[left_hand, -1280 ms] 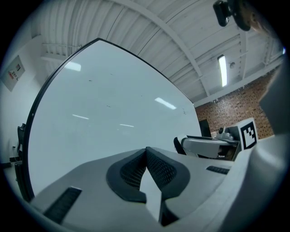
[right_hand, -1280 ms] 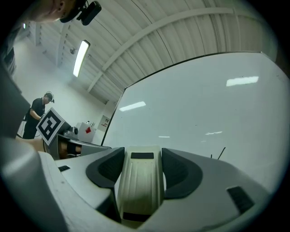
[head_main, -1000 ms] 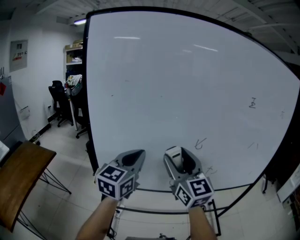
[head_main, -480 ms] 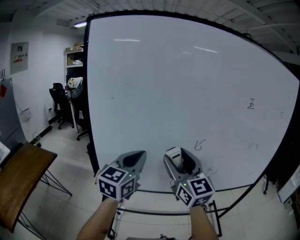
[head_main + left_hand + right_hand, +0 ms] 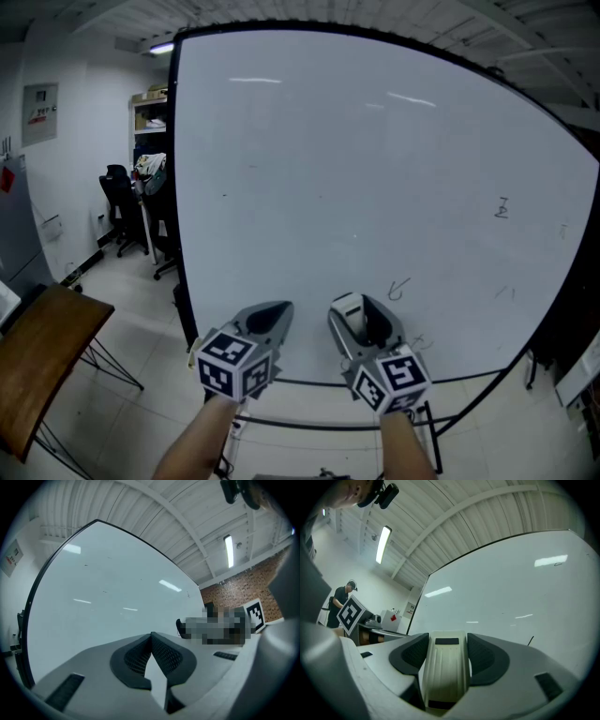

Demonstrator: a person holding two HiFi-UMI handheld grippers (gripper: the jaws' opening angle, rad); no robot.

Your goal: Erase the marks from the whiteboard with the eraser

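- We hold the eraser in the right gripper. Its jaws are clamped on the eraser's 2 long sides, and the cream ribbed body points toward the whiteboard.
- Our left gripper has its jaws pressed together tip to tip with nothing between them. It hangs beside the right one, low in front of the board.
- The marks sit on the board's right part:
  - a small tick-like stroke just above the eraser
  - a small character higher and well to the right
  - faint lines below that character
- We judge this to be the approach step: the eraser is gripped, but we cannot tell whether it touches the surface.
- Next, we think the move calls for setting the eraser's wiping face flat on the board at the nearest stroke. We would then rub across it and work rightward to the other marks.
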